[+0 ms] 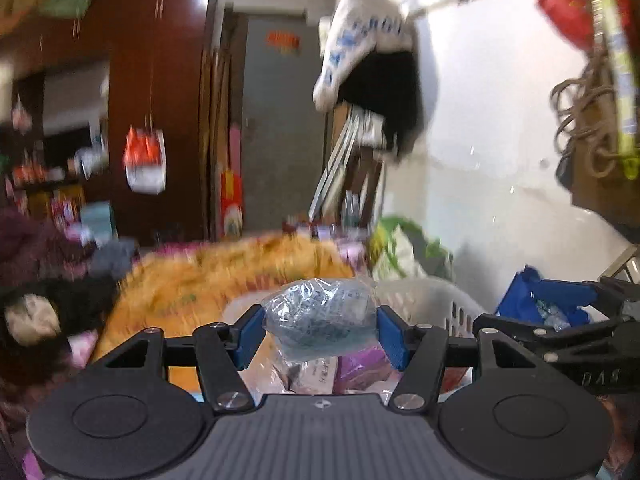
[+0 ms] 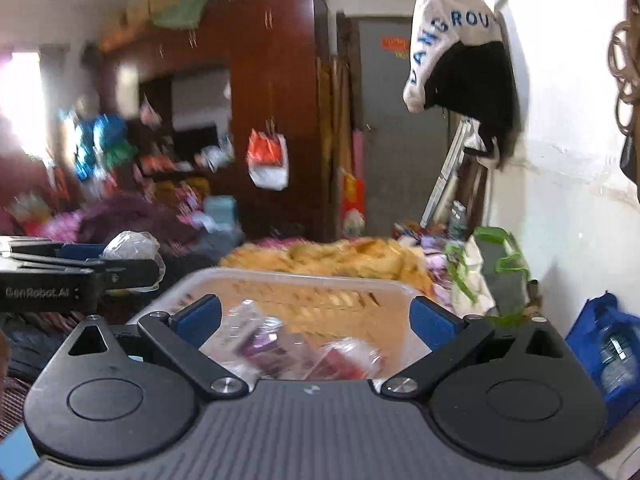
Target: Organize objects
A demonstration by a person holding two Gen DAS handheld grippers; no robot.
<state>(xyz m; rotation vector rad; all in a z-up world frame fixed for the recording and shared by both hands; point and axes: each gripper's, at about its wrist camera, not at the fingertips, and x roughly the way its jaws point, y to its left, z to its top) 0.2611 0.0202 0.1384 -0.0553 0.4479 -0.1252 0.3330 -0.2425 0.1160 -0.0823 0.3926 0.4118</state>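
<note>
The left gripper had its blue fingers clamped on a clear plastic bag of bluish contents, held in the air above a white slotted basket. The right gripper was spread wide with nothing between its fingers, hanging over the same basket, where blurred purple and red packets lay. Beyond the basket an orange blanket was heaped. A blue bag sat by the white wall. Farther back stood a dark wooden wardrobe and a grey door
</note>
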